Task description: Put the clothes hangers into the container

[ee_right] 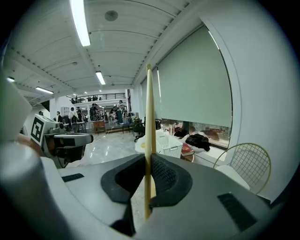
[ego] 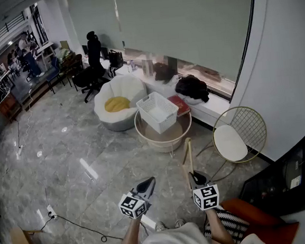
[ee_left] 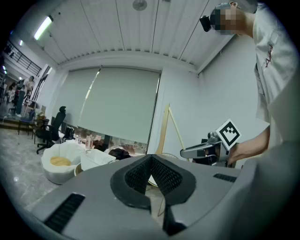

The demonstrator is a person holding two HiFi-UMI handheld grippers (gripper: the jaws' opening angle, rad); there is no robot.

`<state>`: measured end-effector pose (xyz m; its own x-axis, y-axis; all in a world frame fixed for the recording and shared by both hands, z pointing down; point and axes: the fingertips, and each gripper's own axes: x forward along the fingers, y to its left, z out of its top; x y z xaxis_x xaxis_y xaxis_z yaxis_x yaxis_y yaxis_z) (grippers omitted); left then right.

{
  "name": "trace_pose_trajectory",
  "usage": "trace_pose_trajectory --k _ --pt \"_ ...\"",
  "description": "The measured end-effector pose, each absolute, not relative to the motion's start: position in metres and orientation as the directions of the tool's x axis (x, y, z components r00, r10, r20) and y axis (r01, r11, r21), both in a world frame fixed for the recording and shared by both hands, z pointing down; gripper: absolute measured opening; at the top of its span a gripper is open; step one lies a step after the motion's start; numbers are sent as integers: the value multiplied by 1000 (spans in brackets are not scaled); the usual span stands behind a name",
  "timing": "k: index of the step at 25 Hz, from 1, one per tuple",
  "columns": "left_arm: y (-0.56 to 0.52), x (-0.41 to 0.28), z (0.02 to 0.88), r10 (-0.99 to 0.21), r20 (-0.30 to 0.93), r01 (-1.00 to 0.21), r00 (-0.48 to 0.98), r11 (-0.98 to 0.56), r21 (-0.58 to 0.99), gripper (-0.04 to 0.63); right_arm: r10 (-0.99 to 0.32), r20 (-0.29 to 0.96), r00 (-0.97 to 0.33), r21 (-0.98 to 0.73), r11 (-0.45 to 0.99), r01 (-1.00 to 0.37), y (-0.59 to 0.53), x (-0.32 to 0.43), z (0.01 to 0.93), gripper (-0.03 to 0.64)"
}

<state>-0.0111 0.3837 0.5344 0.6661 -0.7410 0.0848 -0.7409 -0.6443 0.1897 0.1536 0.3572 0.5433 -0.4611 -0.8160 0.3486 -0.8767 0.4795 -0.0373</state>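
Far left, on the grey marble floor point(ego: 66, 169), a black cable point(ego: 76, 224) trailing from a white socket strip point(ego: 50, 211). Further in and farther back, a white shell-shaped armchair point(ego: 123, 88) with a yellow cushion point(ego: 117, 104) on its seat. Low in the head view, just left of centre, the left gripper point(ego: 149, 183), held about level and aimed into the room, fingers closed tip to tip with nothing between them. Beyond it, at mid-frame, the white basket point(ego: 163, 124) set on a round beige stand point(ego: 159, 143), with a red book point(ego: 181, 104) just beside the basket's right edge and a black bag point(ego: 193, 87) behind on the window ledge point(ego: 215, 105). Beside the left gripper and apart from it, the right gripper point(ego: 192, 176), tipped a little downward, fingers nearly together and clamped on a wooden clothes hanger point(ee_right: 149, 140). In the right gripper view, one slim bar of that hanger standing upright between the pads and rising well above them. Hanger well apart from the basket, near the person, with open floor between. Further right, a gold wire chair point(ego: 248, 121) with a white seat pad point(ego: 230, 143). At the lower right edge, an orange seat point(ego: 256, 218) with a striped cushion point(ego: 227, 222).
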Motion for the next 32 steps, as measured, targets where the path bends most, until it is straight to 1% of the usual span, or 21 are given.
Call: trace_pose_trajectory --k 9,19,32 --pt "384 6 536 -733 93 -734 674 -649 200 29 -810 357 -464 -39 484 -874 357 170 548 60" --pt "382 40 536 -739 89 -740 667 -644 195 29 -784 339 -520 -63 533 -844 355 185 545 58" --pt "374 54 564 -749 121 -752 651 -615 238 29 -761 354 -544 -82 554 -829 337 194 561 57"
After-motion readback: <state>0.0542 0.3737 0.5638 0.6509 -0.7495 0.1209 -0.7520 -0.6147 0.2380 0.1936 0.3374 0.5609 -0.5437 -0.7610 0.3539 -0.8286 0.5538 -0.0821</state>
